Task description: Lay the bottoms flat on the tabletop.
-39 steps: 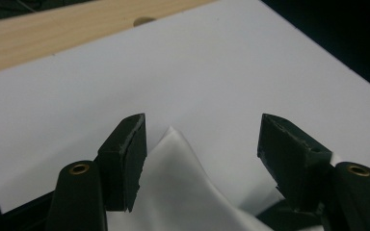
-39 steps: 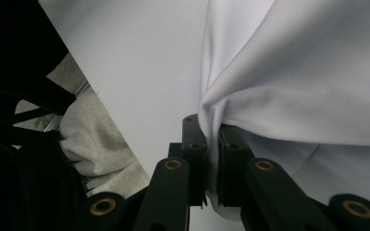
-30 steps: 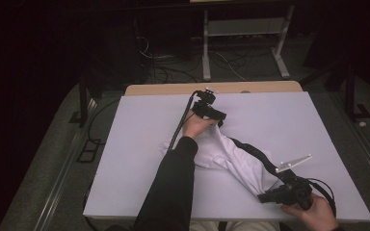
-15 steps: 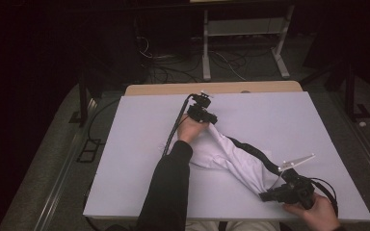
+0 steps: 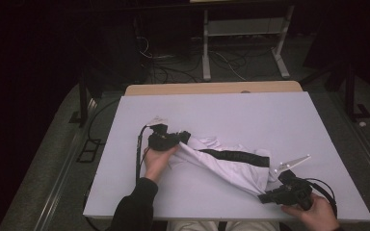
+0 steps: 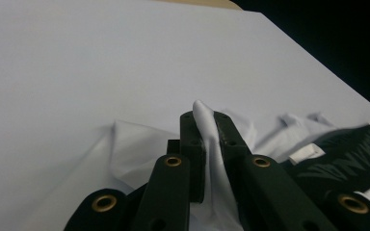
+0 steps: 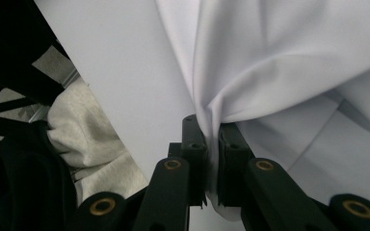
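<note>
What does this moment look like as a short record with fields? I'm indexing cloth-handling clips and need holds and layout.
surface: white table top
item: white garment with a black printed band, stretched between the two grippers
left gripper: jaws have just closed, pinching a fold of the cloth
right gripper: shut on a bunched edge of the cloth near the table's front edge
garment state: crumpled, not laid flat

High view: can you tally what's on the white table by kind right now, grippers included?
Garments: 1, a white garment with a black stripe, stretched between the two grippers.
Grippers: 2, the left gripper and the right gripper, each shut on the cloth.
Total: 3 on the table.
</note>
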`<state>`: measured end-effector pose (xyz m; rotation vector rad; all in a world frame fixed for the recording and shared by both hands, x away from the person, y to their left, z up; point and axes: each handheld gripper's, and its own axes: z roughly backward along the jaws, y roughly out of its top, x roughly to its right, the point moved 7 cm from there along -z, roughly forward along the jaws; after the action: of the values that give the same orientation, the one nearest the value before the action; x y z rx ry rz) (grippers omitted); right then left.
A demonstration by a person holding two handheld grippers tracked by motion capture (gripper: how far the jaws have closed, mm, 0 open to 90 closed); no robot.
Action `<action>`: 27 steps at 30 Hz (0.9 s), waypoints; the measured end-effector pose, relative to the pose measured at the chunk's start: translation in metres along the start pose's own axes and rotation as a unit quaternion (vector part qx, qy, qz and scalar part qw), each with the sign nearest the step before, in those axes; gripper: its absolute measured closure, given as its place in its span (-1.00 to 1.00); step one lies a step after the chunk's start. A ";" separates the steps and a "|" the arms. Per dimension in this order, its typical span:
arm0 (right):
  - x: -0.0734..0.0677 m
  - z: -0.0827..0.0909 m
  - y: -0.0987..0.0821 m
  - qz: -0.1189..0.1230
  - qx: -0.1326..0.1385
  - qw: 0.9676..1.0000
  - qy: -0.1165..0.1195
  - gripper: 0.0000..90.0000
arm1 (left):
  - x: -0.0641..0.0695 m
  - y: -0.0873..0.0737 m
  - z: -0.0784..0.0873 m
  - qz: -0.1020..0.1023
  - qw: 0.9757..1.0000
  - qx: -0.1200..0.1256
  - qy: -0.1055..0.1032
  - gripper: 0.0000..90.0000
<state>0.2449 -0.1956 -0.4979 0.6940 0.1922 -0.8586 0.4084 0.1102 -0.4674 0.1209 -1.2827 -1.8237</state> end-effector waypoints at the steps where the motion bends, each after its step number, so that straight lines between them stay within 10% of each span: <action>1: 0.000 -0.001 -0.001 0.001 -0.005 1.000 -0.001 0.85 | 0.000 -0.003 0.003 0.004 1.000 0.002 -0.002 0.88; 13: 0.005 0.001 -0.004 -0.025 -0.013 1.000 0.008 0.76 | 0.001 -0.029 0.022 0.029 0.999 -0.017 -0.024 0.82; 19: 0.005 0.019 0.007 -0.032 0.052 0.998 -0.003 0.32 | 0.002 -0.032 0.025 0.042 0.999 -0.012 -0.023 0.69; 27: 0.025 0.041 0.030 -0.087 0.132 0.987 -0.031 0.12 | -0.007 -0.024 0.038 0.016 0.999 0.000 0.040 0.09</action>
<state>0.2792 -0.2236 -0.4621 0.9059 0.0833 -1.0833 0.3788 0.1441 -0.4716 0.1701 -1.2224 -1.7745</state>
